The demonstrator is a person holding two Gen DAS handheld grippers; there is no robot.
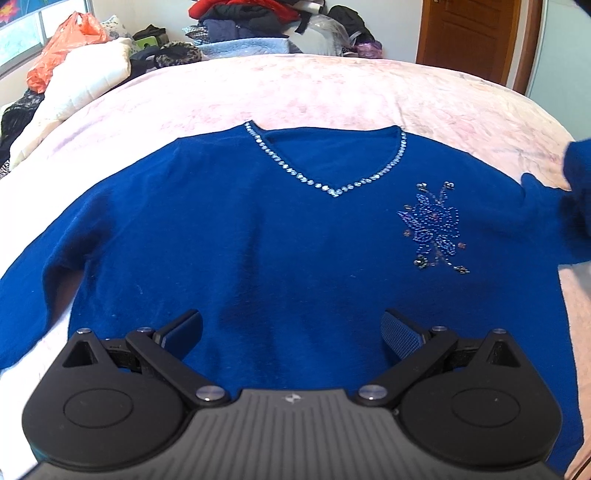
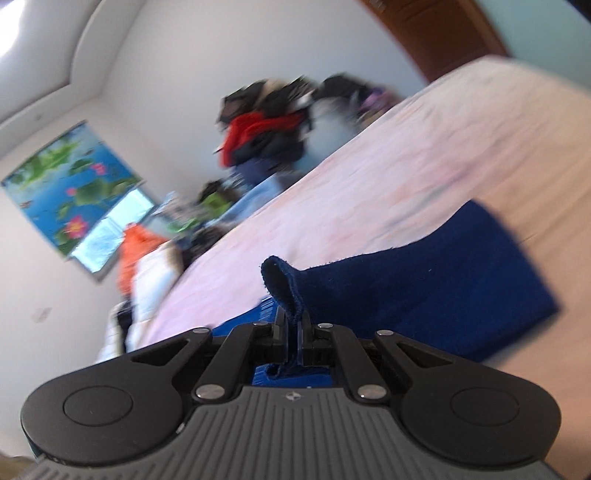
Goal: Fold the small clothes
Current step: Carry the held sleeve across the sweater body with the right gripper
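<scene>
A blue V-neck sweater [image 1: 258, 240] with a sequin neckline and a beaded flower lies flat, front up, on the pink bed [image 1: 295, 88]. My left gripper [image 1: 291, 328] is open and empty, just above the sweater's lower middle. The sweater's right sleeve [image 1: 576, 199] is lifted at the frame's right edge. In the right wrist view my right gripper [image 2: 293, 321] is shut on the sleeve's cuff [image 2: 284, 284], and the sleeve [image 2: 443, 280] hangs from it above the bed [image 2: 369, 184]. This view is tilted and blurred.
A heap of clothes [image 1: 258, 22] and bags lies beyond the bed's far edge. An orange plastic bag [image 1: 62, 48] and white bedding [image 1: 74, 96] sit at the far left. A wooden door [image 1: 472, 37] stands at the far right.
</scene>
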